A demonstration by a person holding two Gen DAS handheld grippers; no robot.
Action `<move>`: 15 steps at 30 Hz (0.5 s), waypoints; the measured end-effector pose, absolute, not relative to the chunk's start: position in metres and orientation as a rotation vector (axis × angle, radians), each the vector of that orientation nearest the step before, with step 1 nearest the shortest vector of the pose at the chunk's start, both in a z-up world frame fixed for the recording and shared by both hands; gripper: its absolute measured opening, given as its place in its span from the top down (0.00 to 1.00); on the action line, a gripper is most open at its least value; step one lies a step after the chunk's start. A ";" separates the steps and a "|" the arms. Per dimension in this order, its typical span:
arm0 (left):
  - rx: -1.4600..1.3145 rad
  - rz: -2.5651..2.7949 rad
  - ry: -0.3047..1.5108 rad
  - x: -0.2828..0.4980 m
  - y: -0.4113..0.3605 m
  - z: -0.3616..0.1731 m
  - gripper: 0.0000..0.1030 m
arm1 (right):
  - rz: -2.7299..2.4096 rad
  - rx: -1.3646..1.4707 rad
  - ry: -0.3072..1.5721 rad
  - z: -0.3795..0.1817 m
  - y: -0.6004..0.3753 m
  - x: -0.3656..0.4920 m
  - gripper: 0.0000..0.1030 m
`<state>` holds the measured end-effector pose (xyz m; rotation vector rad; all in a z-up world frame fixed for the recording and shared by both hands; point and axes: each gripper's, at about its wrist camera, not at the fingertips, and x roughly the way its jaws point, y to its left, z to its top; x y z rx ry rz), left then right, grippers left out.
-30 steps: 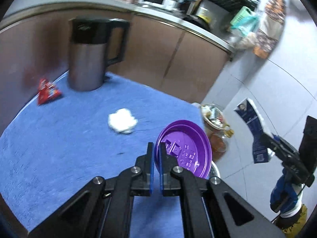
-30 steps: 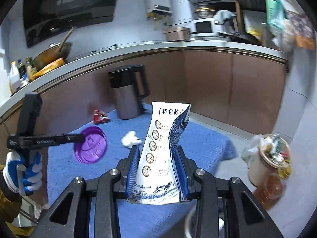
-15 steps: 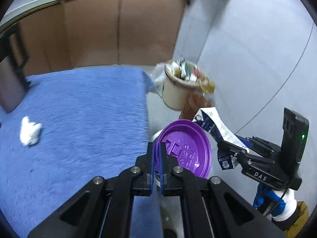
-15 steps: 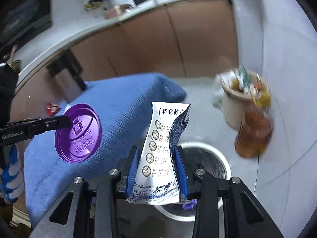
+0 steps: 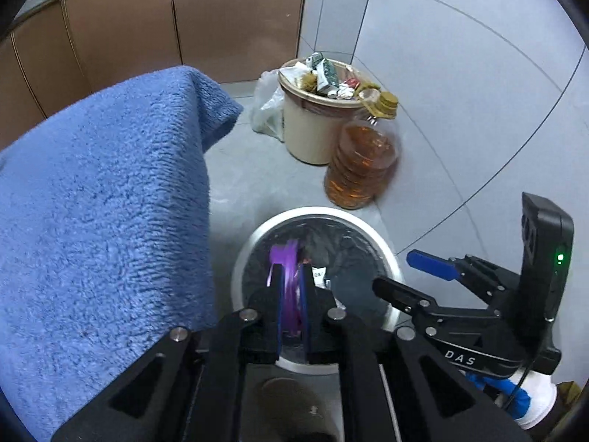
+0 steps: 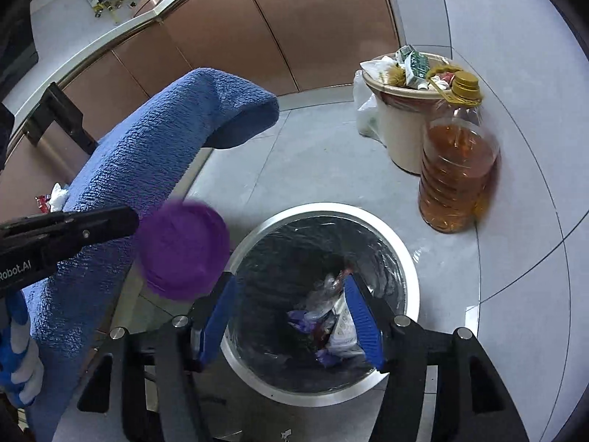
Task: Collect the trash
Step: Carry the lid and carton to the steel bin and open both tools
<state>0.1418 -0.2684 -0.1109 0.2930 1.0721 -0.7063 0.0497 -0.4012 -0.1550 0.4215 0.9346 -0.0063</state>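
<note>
A round white-rimmed trash bin point(image 5: 383, 246) point(image 6: 410, 269) with a black liner stands on the floor beside the table. My left gripper point(image 5: 291, 287) has its jaws slightly apart with a purple lid point(image 5: 285, 280) edge-on between them, above the bin; in the right wrist view the lid point(image 6: 182, 248) is blurred just past the left gripper's tip. My right gripper point(image 6: 291, 316) is open and empty over the bin, also visible in the left wrist view point(image 5: 405, 276). The milk carton point(image 6: 342, 328) lies inside the bin among other trash.
A blue towel covers the table point(image 5: 92, 202) point(image 6: 154, 154) left of the bin. A cream bin point(image 5: 313, 125) point(image 6: 397, 132) full of rubbish and a bottle of amber liquid point(image 5: 360, 162) point(image 6: 456, 169) stand on the floor behind. A white tissue point(image 6: 59, 193) and red wrapper point(image 6: 42, 202) lie on the table.
Both grippers swung from the table to above the bin. My right gripper opened and the milk carton dropped into the bin. The left jaws parted and the purple lid turned edge-on.
</note>
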 end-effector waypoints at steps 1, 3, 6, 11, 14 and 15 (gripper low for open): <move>0.282 -0.715 1.072 0.142 -0.266 -0.109 0.92 | -0.012 0.418 0.933 -0.154 -0.402 0.048 0.39; 0.264 -0.728 1.071 0.141 -0.263 -0.105 0.90 | -0.024 0.409 0.928 -0.151 -0.403 0.045 0.36; 0.222 -0.742 1.057 0.140 -0.255 -0.092 0.74 | -0.035 0.399 0.907 -0.140 -0.401 0.039 0.31; 0.179 -0.715 0.970 0.129 -0.228 -0.060 0.67 | -0.039 0.366 0.855 -0.110 -0.388 0.031 0.13; 0.153 -0.675 0.881 0.119 -0.207 -0.035 0.67 | -0.045 0.341 0.796 -0.082 -0.376 0.023 0.01; 0.149 -0.660 0.853 0.115 -0.201 -0.028 0.67 | -0.048 0.332 0.771 -0.072 -0.372 0.019 0.00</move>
